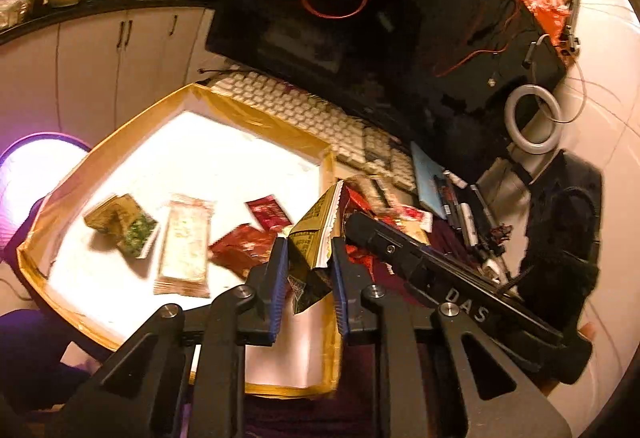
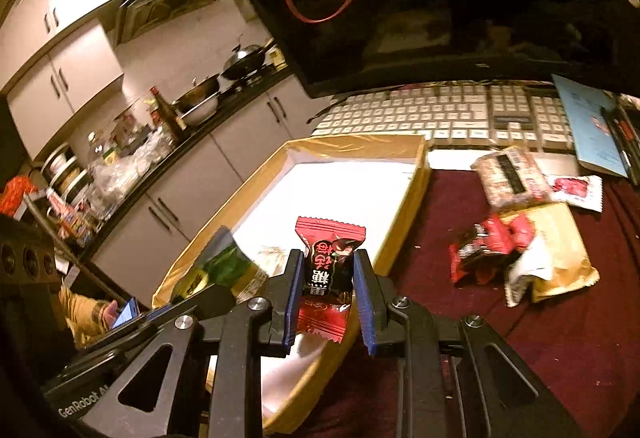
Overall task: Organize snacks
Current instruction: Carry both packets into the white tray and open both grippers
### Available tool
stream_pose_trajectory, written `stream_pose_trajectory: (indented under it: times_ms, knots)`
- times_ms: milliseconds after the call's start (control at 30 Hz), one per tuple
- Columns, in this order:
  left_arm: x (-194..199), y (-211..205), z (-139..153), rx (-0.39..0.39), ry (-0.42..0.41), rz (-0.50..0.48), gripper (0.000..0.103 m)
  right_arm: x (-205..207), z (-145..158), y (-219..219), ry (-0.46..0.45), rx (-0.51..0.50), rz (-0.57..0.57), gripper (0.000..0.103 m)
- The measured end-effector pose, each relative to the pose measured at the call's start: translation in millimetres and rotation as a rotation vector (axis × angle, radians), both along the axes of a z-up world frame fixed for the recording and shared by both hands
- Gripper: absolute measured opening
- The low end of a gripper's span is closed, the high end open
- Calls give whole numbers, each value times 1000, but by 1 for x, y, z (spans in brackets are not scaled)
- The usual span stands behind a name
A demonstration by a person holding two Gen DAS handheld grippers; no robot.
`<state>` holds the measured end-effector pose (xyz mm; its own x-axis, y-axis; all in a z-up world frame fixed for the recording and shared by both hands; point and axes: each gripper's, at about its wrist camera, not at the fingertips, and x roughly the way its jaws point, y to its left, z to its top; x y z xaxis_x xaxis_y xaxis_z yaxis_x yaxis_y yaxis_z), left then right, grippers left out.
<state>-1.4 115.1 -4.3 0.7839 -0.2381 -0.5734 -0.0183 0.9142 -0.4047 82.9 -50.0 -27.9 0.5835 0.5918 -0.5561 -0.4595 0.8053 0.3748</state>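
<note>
The left gripper (image 1: 309,270) is clamped on a gold-and-black snack packet (image 1: 316,238), its blue pads pressing both sides; the packet stands upright over the right rim of the tray (image 1: 120,130). No earlier view shows how the jaws got there. The tray is a shallow white box with gold-taped walls. Inside it, at 9 o'clock from the held packet, lie 4 snacks: a green-and-gold packet (image 1: 132,228), a pale long packet (image 1: 186,246), a dark red sachet (image 1: 269,212) and a red packet (image 1: 244,250).

The right gripper (image 2: 326,278) is narrowly parted and pinches a red-and-black candy (image 2: 327,274), upright, above the tray's near right edge (image 2: 404,198). At 3 o'clock from it, on the maroon cloth (image 2: 460,206), sits a loose heap of packets (image 2: 520,250), with a white keyboard (image 2: 420,114) at 12 o'clock beyond the tray.
</note>
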Motion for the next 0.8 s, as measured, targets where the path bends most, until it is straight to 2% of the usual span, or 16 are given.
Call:
stream_pose_trajectory:
  times_ms: [233,467,800]
  knots:
    - [6,14,-17,36,62,64,16,4,-13,32,8,-84,46,25]
    - [9,21,-26,60,79,83,16,10,-29,47,29,-156,46,25]
    - [16,31,-39,28,122,105,17,11,-32,53,18,-177,49,28]
